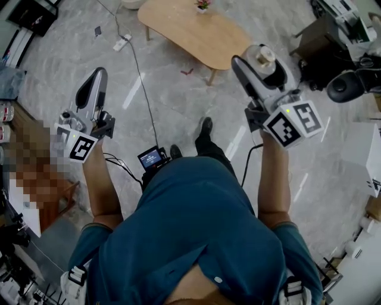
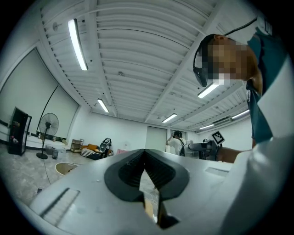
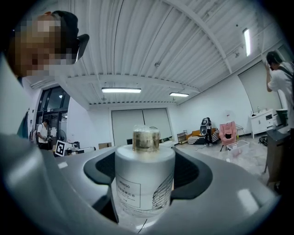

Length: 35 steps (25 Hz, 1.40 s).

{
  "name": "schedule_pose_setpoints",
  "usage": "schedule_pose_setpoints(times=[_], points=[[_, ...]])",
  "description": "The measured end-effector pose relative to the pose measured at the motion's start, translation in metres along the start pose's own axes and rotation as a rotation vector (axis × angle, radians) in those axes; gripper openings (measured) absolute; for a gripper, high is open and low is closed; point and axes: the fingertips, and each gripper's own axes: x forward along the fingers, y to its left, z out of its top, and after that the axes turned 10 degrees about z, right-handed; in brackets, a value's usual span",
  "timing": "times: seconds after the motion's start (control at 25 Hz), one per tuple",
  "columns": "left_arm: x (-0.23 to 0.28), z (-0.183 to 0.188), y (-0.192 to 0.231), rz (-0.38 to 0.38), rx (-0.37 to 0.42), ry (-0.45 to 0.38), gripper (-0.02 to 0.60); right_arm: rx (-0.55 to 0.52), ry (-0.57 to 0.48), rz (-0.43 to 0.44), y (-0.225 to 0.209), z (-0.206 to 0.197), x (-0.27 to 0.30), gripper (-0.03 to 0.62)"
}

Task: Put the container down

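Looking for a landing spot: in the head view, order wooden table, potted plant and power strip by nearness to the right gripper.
1. Wooden table, just left of right gripper.
2. Potted plant, table's far edge.
3. Power strip, floor, far left.

The person wears a teal shirt; grey left claw and right claw bear black pads and marker cubes.

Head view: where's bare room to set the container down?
Wooden table top mostly bare, small plant at its far edge. Floor between table and shoes open, one cable crossing. Crowded right, by the black equipment.
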Motion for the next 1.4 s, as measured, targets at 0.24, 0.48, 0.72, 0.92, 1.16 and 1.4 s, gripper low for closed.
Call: schedule_pose_setpoints(times=[0.24, 0.48, 0.72, 0.92, 1.16, 1.4], points=[[0.05, 0.005, 0.008, 0.076, 0.041, -0.004, -0.005, 0.026, -0.013, 0.085, -0.062, 0.006, 0.033, 0.345], [0.111, 0.008, 0.0, 0.124, 0.069, 0.002, -0.005, 0.05, -0.012, 0.146, -0.131, 0.02, 0.058, 0.345], [0.142, 0.007, 0.006, 0.187, 0.085, 0.006, -0.005, 0.067, -0.009, 0.193, -0.176, 0.02, 0.078, 0.345], [0.166, 0.011, 0.01, 0.208, 0.101, 0.016, -0.005, 0.079, -0.015, 0.21, -0.201, 0.025, 0.092, 0.345], [0.19, 0.006, 0.04, 0.2, 0.086, 0.012, -0.005, 0.093, 0.012, 0.19, -0.225, 0.017, 0.128, 0.345], [0.229, -0.011, 0.09, 0.149, 0.026, -0.006, -0.005, 0.066, 0.05, 0.138, -0.242, 0.014, 0.164, 0.345]])
